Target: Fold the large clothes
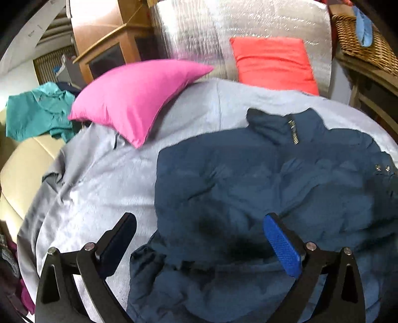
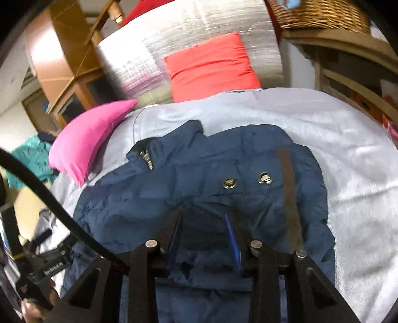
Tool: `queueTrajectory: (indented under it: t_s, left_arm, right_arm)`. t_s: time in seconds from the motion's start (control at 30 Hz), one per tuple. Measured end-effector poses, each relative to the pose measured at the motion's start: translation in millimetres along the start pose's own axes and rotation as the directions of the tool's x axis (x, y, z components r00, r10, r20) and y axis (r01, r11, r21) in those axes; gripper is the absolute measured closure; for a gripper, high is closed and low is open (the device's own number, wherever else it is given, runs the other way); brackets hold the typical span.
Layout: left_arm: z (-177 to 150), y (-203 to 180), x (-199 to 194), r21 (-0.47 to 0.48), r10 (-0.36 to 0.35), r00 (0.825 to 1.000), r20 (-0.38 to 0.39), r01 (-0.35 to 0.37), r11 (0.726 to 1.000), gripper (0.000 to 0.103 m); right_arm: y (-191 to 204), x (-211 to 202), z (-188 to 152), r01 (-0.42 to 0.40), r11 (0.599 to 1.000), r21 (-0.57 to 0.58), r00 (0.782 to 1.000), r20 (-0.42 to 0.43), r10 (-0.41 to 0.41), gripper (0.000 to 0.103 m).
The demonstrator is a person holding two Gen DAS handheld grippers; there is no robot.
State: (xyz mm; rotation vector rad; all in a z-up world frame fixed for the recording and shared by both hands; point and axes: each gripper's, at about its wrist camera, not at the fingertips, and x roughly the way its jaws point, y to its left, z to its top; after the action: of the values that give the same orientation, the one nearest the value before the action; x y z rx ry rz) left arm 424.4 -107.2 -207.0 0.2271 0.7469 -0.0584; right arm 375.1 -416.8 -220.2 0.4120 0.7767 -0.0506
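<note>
Left wrist view, bed: grey blanket (image 1: pixel 104 179) covers the bed, wrinkled at its left edge.
Jacket: navy puffer jacket (image 1: pixel 261 188) lies on the blanket toward the bed's right side, collar and zip toward the head end; right wrist view shows two metal snaps (image 2: pixel 228 183) on its upper layer.
Pillows: pink pillow (image 1: pixel 134 99) at the head-left corner, red pillow (image 1: pixel 273 64) upright at the head edge against a silver foil panel (image 1: pixel 199 32).
Other cloth: teal shirt (image 1: pixel 37 114) off the bed's left edge.
Basket: wicker basket (image 2: pixel 321 15) beyond the head-right corner.
Left gripper (image 1: pixel 199 221): jaws spread wide, released, above the jacket's near-left part.
Right gripper (image 2: pixel 202 223): jaws narrowed, clenched on a fold of jacket fabric.
</note>
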Motion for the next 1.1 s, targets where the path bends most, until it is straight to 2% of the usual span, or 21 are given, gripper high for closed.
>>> queueTrajectory:
  t_s: [0.13,0.23,0.33,0.47,0.57,0.63,0.73,0.8,0.87,0.97,1.03,1.1]
  left_arm:
    - [2.4,-9.3,2.3,0.010,-0.011,1.000,0.006,0.011,1.000,0.001]
    - [2.2,-18.3,8.4,0.022,-0.010,1.000,-0.005,0.010,1.000,0.001]
    - [0.8,-21.0,10.9,0.029,-0.009,1.000,-0.016,0.009,1.000,0.001]
    - [-2.4,-25.5,11.7,0.036,-0.009,0.999,-0.033,0.010,0.999,0.001]
    - [-6.4,-27.6,25.9,0.040,-0.031,0.994,-0.105,0.036,0.999,0.001]
    - [-11.8,-26.0,38.7,0.013,-0.064,0.984,-0.167,0.067,0.998,0.001]
    - [-11.1,-20.6,43.0,-0.022,-0.101,0.976,-0.194,0.098,0.995,0.001]
    - [-9.1,-18.3,39.7,-0.027,-0.103,0.975,-0.197,0.099,0.995,0.001]
    - [-4.9,-13.9,30.4,-0.033,-0.100,0.981,-0.169,0.095,0.995,0.001]
    - [2.1,-2.8,15.4,-0.043,-0.071,0.991,-0.112,0.067,0.997,0.001]
    - [3.4,8.8,14.5,-0.069,-0.059,0.992,-0.110,0.052,0.996,0.001]
    - [0.8,17.8,22.8,-0.090,-0.048,0.988,-0.147,0.035,0.995,0.001]
  right_arm:
    - [5.4,18.4,-5.8,0.017,1.000,-0.025,0.998,-0.063,-0.019,0.067]
    - [-3.6,39.9,-10.5,0.024,1.000,0.019,0.989,-0.148,-0.021,0.067]
    - [-10.8,38.0,-7.4,-0.010,0.998,0.058,0.988,-0.153,0.019,0.067]
    - [-23.9,20.5,-0.3,-0.026,0.996,0.091,0.995,-0.094,0.035,0.067]
    - [-45.6,7.0,8.0,-0.014,0.988,0.156,0.999,-0.050,0.022,0.067]
    - [-63.8,9.0,10.1,-0.003,0.976,0.218,0.997,-0.072,0.019,0.067]
    - [-78.4,28.9,6.4,-0.027,0.963,0.269,0.984,-0.163,0.073,0.071]
    - [-83.0,25.9,8.7,-0.049,0.955,0.293,0.983,-0.155,0.098,0.071]
    - [-89.1,15.8,13.6,-0.080,0.941,0.329,0.986,-0.114,0.124,0.071]
    - [-96.5,-0.4,18.3,-0.083,0.939,0.335,0.993,-0.055,0.107,0.067]
    - [-103.2,0.7,18.7,-0.081,0.933,0.349,0.992,-0.059,0.108,0.068]
    - [-102.7,7.6,13.7,-0.065,0.931,0.359,0.989,-0.100,0.108,0.067]
